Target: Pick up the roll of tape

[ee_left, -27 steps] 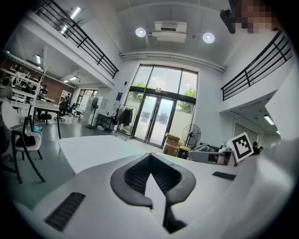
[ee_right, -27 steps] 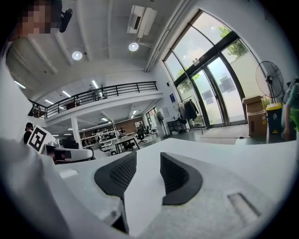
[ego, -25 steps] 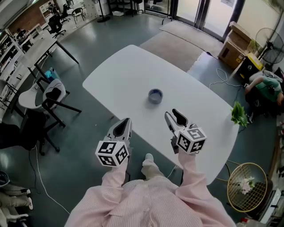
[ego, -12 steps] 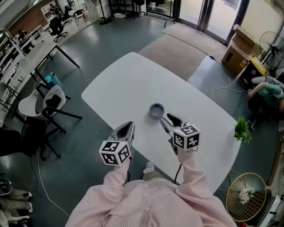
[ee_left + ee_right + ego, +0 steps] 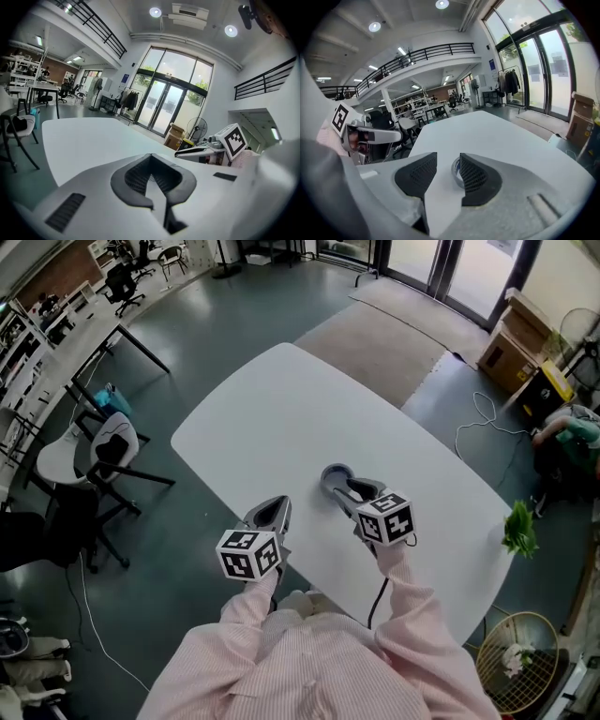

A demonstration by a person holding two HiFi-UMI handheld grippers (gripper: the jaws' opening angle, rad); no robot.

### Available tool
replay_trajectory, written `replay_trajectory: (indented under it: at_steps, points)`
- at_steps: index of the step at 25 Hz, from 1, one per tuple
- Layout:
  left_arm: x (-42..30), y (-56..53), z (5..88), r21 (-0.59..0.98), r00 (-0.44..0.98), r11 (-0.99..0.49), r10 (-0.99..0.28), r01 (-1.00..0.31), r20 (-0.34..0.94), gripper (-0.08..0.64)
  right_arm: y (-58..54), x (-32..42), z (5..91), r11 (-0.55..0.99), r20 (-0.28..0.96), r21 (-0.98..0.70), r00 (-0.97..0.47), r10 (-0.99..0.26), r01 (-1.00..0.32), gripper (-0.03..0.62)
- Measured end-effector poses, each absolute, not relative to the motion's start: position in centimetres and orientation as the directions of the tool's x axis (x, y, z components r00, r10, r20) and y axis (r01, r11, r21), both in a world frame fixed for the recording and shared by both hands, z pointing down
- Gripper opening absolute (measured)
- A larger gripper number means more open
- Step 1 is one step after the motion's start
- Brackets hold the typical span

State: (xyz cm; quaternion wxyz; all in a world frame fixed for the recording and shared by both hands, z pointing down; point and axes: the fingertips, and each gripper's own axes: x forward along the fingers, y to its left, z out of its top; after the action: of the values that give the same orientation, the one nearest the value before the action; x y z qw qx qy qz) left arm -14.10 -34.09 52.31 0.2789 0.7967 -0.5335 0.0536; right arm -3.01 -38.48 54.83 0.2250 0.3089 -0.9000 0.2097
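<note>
The white table (image 5: 281,418) bore the roll of tape (image 5: 336,471). The right gripper (image 5: 343,486) had its jaws spread at the roll, which sat perhaps partly between them. The left gripper (image 5: 274,509) was pressed together, empty, at the table's near edge.

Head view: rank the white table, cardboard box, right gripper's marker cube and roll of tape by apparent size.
1. white table
2. cardboard box
3. marker cube on the right gripper, which looks bigger because it is near the camera
4. roll of tape, partly hidden behind that gripper's jaws
</note>
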Motion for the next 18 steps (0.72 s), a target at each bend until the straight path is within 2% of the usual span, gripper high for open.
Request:
replay_trajectory:
  at_steps: [9, 18]
  points:
    - [-14.4, -36.4, 56.4, 0.436, 0.464, -0.260, -0.752, -0.862, 0.468, 0.000, -40.0, -5.4, 59.4, 0.803, 0.697, -0.149, -0.638, -0.329, -0.577, 0.144]
    - [-14.0, -37.6, 59.8, 0.476, 0.484, -0.229, -0.699, -0.849, 0.526, 0.000, -40.5, -6.4, 62.8, 0.870, 0.801, -0.092, -0.555, -0.225, -0.485, 0.141]
